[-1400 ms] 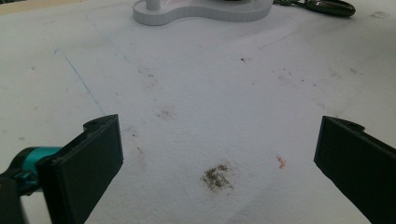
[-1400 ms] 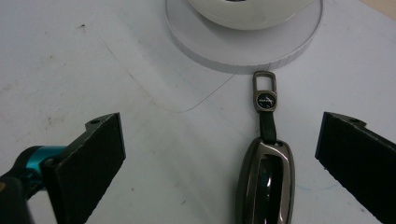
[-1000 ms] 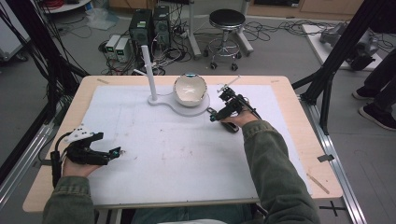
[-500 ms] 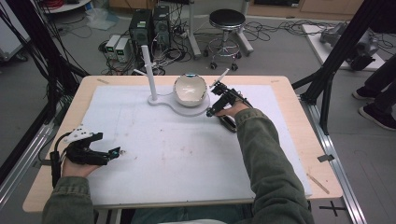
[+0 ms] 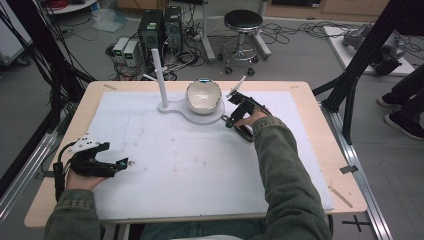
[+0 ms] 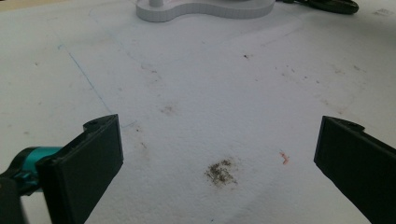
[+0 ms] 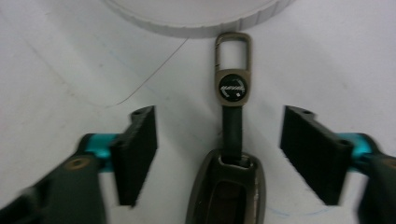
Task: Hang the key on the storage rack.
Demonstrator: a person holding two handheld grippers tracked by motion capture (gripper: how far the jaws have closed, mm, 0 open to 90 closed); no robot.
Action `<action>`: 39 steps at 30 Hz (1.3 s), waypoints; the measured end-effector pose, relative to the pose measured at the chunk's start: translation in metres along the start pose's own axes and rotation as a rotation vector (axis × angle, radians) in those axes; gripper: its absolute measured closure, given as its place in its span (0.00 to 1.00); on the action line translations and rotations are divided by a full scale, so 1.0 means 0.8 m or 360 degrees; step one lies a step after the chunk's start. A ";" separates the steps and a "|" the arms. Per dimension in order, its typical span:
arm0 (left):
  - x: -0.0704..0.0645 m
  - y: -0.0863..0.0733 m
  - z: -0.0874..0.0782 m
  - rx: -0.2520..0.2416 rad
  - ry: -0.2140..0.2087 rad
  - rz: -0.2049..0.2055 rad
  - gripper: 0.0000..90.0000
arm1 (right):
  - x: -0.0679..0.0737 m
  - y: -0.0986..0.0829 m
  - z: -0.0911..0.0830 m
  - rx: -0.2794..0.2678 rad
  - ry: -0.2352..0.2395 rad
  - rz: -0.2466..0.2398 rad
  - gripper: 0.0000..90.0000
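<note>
A brown key fob with a strap and a metal clasp lies flat on the white mat, its clasp pointing at the round base of a white stand. My right gripper is open, one jaw on each side of the fob and neither touching it. In the high view the fob is just right of the stand's base, under my right gripper. At the table's left my left gripper rests open on the bare mat, with nothing between its jaws.
The white stand has an upright post and carries a pale bowl at the back middle of the mat. Its base edge appears in the left gripper view. Smudges mark the mat.
My right hand and gripper have shifted slightly toward the stand's base, over the fob. The left gripper has not moved.
</note>
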State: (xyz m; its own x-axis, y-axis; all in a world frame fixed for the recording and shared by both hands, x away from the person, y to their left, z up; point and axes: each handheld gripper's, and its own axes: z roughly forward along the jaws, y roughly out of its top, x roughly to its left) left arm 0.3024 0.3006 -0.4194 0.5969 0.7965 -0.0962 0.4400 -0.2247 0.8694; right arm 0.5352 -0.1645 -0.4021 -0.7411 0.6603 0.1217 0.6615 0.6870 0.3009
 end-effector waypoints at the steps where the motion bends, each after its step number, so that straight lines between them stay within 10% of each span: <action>1: 0.000 0.000 0.000 -0.0003 0.0000 -0.0001 0.02 | 0.000 0.000 0.000 0.0000 0.0000 0.0000 0.42; 17: 0.000 0.000 0.000 -0.0006 0.0007 0.0002 0.02 | 0.005 0.005 0.013 0.0095 -0.0116 0.0077 0.89; 39: 0.000 0.000 0.001 -0.0004 -0.0008 -0.0007 0.02 | -0.007 -0.011 -0.027 -0.0048 0.0024 0.0119 0.93</action>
State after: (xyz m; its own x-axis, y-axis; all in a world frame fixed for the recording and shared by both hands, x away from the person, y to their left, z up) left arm 0.3028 0.3003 -0.4197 0.5985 0.7946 -0.1024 0.4409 -0.2200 0.8702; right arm 0.5312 -0.1811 -0.3851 -0.6914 0.7046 0.1593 0.7115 0.6261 0.3190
